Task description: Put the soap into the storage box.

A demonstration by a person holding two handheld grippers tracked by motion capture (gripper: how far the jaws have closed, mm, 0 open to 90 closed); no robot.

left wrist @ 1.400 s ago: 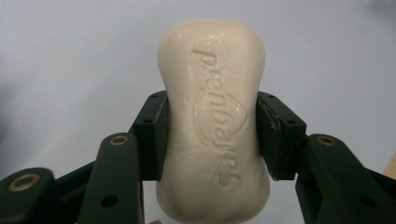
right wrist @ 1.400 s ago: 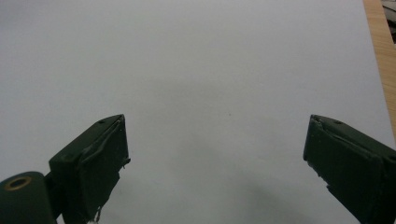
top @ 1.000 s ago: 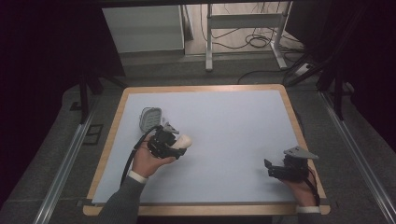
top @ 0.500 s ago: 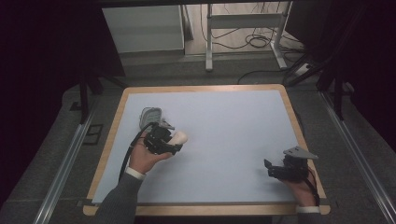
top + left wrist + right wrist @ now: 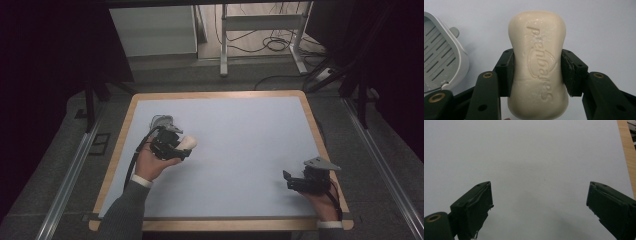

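A cream bar of soap (image 5: 537,65) with raised lettering is clamped between both jaws of my left gripper (image 5: 537,72). In the high view that left gripper (image 5: 186,146) hovers over the left part of the table with the soap (image 5: 187,143) sticking out to the right. A grey slotted soap dish (image 5: 441,57) lies just beside it, and the dish (image 5: 162,121) sits behind the hand in the high view. My right gripper (image 5: 539,205) stands open over bare surface. It rests near the front right corner (image 5: 290,180).
The table has a pale blue top (image 5: 240,145) and a wooden rim (image 5: 115,160). The rim (image 5: 627,147) runs along the right of the right gripper view. Metal rails, cables and a stand's legs lie on the floor beyond the table.
My left gripper has carried the soap a little farther back and to the left, closer to the soap dish. The right gripper has stayed put.
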